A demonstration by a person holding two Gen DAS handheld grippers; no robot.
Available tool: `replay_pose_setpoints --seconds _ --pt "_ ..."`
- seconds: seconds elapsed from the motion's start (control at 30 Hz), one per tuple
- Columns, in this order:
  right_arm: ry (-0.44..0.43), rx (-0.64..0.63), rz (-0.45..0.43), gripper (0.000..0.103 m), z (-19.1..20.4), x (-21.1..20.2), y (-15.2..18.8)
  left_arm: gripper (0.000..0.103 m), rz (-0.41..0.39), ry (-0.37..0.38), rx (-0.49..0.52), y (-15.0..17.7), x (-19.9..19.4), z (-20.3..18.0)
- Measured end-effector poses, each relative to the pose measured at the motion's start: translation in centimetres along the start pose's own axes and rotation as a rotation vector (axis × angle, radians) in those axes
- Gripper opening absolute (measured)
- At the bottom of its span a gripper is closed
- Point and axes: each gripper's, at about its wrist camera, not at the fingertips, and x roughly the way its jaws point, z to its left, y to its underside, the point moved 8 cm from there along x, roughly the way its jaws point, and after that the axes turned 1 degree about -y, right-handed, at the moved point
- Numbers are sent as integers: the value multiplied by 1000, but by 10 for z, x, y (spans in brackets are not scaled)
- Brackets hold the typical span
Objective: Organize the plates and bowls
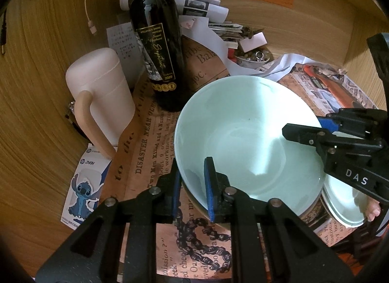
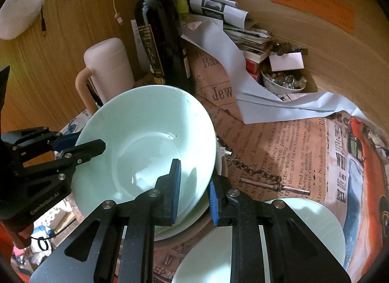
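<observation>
- Bowl [image 1: 243, 137]: pale green glazed ceramic, smooth, glossy.
- Left gripper [image 1: 192, 190]: matt black plastic with metal rivets; blue ribbed pads [image 1: 209, 185].
- Wine bottle [image 1: 158, 47]: dark glossy glass, paper label.
- Jug [image 1: 107, 93]: matt pale plastic.
- Table cover [image 2: 279, 151]: newsprint-patterned, matt.
- Wall [image 1: 43, 64]: wood-grain finish.
- Plate [image 2: 316, 229]: same glossy glaze.

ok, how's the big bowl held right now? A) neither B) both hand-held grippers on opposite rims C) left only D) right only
B: the left hand-held gripper straddles one rim of the bowl, and the right hand-held gripper straddles the opposite rim.
</observation>
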Motion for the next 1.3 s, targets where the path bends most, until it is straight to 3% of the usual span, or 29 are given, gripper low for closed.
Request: replay_pose_setpoints --seconds 0.2,0.3,0.37,0.43,0.67,0.87,1.0,1.1,1.23,1.3 --pt "2 -2 -9 22 -2 -3 -4 16 6 7 4 -1 1 2" --pt "11 -5 -16 29 -2 -5 -6 16 5 14 5 -1 -1 2" --pt "40 -20 -60 43 -2 -11 -11 16 6 14 3 -1 0 1" --pt "55 -36 -102 50 -1 -20 -16 19 1 20 -1 -3 -1 2" --pt "59 -53 -107 55 -3 -28 -21 19 7 79 -52 -5 -6 7" --pt "30 11 -36 56 -19 -16 -10 38 -2 109 -105 -2 -11 17" --pt "9 41 20 56 -26 -6 1 58 -6 130 -137 1 -12 23" --pt "0 54 55 56 -28 0 7 61 6 143 -147 7 -10 25" --pt "-25 82 81 69 -29 6 11 65 49 183 -159 18 -1 22" --pt "-26 86 90 69 -29 8 12 66 56 205 -167 20 2 20"
